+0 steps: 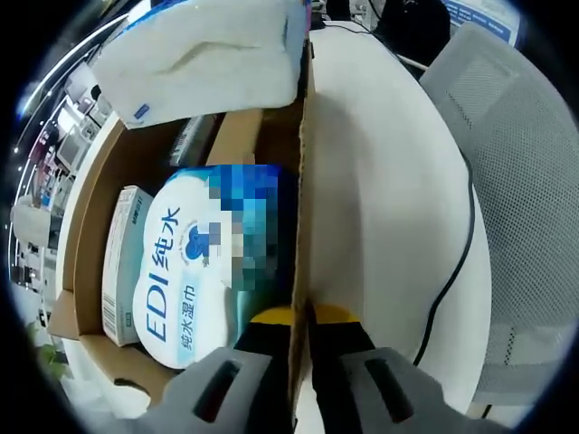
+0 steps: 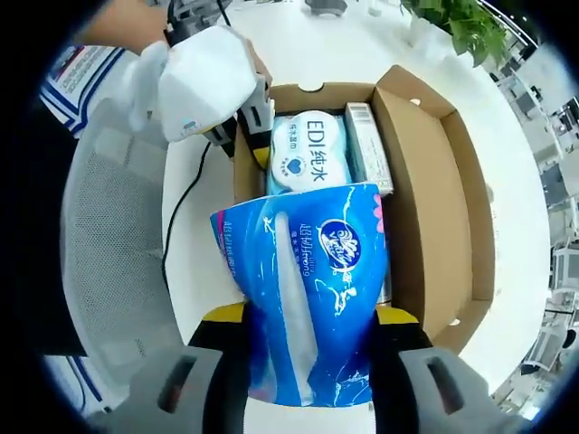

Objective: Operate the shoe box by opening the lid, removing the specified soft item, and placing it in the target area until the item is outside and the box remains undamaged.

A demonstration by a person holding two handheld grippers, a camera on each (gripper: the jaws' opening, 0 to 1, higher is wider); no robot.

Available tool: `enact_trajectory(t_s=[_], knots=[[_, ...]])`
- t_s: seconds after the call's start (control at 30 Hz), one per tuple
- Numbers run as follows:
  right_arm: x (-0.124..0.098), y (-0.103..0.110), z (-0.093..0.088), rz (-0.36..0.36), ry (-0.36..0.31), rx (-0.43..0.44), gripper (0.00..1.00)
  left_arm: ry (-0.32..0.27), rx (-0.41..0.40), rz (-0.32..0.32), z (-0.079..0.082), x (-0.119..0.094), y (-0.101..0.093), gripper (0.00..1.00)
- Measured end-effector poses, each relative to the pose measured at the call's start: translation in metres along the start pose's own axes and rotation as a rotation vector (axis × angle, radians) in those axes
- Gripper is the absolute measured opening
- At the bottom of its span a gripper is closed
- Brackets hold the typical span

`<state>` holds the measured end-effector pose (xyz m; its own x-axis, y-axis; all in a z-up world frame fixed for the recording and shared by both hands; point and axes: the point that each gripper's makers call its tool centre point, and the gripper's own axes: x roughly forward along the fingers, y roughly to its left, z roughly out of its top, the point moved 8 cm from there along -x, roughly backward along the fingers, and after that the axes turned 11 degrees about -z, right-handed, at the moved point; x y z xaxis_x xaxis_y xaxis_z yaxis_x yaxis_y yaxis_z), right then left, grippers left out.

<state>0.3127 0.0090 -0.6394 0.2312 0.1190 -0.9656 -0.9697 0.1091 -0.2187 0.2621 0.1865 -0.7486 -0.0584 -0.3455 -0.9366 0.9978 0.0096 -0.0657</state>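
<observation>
The open cardboard shoe box (image 2: 425, 172) lies on a white table, its lid folded out to one side. My right gripper (image 2: 308, 315) is shut on a blue soft tissue pack (image 2: 312, 271), held up over the box's near end; the pack's pale underside (image 1: 208, 54) hangs above the box's far end in the left gripper view. My left gripper (image 1: 303, 316) is shut on the box's side wall (image 1: 304, 181), one yellow pad (image 1: 271, 316) inside and the other outside. A gloved hand (image 2: 204, 81) holds that left gripper (image 2: 253, 127).
Inside the box lie a pack of EDI wet wipes (image 1: 194, 262) (image 2: 312, 154) and a slim white carton (image 1: 122, 262) (image 2: 366, 136). A grey mesh chair (image 1: 525, 199) (image 2: 109, 226) stands beside the table, with a black cable (image 1: 457, 262) across the tabletop. A plant (image 2: 461, 23) stands beyond.
</observation>
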Motion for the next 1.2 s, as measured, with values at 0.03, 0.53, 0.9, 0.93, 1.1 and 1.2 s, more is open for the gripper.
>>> enact_trajectory(t_s=[0.03,0.53,0.9,0.93,1.1,1.2], knots=[[-0.001,0.000,0.000,0.001,-0.001,0.000,0.48,0.000,0.001,0.000,0.000,-0.001,0.000,0.02],[-0.006,0.006,-0.009,0.071,0.000,0.085,0.49,0.000,0.001,0.000,0.002,0.000,-0.001,0.02],[-0.014,0.016,-0.020,0.105,0.019,0.104,0.49,-0.001,0.001,0.000,0.002,0.000,-0.001,0.02],[-0.015,0.016,-0.021,0.108,0.016,0.109,0.49,-0.001,0.002,0.000,0.003,0.000,-0.001,0.02],[-0.019,0.019,-0.023,0.099,0.015,0.110,0.50,0.000,0.002,0.000,0.003,0.000,-0.001,0.02],[-0.023,0.021,-0.024,0.101,0.009,0.115,0.50,-0.001,0.003,0.001,0.003,0.000,-0.001,0.02]])
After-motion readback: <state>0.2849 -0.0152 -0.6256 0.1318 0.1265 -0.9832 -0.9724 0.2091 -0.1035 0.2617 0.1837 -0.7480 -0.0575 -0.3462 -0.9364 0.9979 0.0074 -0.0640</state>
